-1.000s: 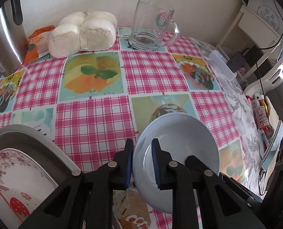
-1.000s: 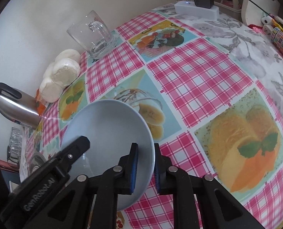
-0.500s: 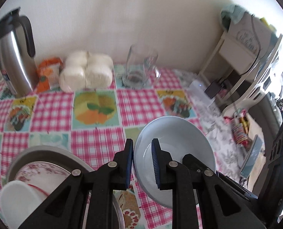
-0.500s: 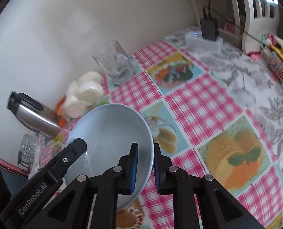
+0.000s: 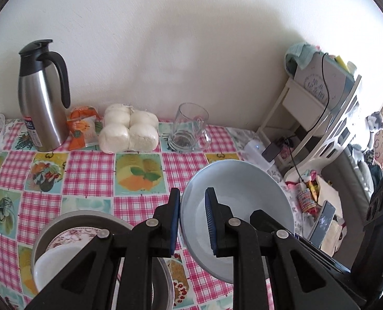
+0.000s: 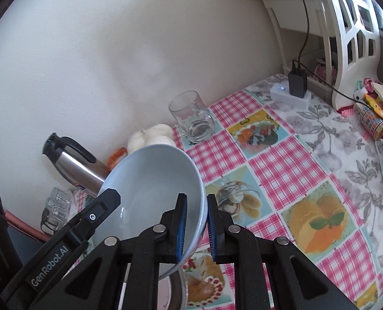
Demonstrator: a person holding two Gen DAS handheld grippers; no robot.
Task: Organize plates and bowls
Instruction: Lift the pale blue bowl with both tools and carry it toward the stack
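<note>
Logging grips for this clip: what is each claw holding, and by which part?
Both hold the same light blue bowl by its rim: the left claw on one side, the right claw on the opposite side.

Pale blue bowl [image 5: 243, 193] at lower centre; pink-and-white checked tablecloth [image 5: 93, 165] with fruit panels; silver, black-handled flask [image 5: 40, 100] at left; white floral-rimmed plate [image 5: 69, 235] at lower left.

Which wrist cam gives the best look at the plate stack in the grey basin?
Left wrist. It shows the grey basin with the floral plate and white dish inside, partly behind the left gripper. The right wrist view catches only a sliver of the basin under the blue bowl.
</note>
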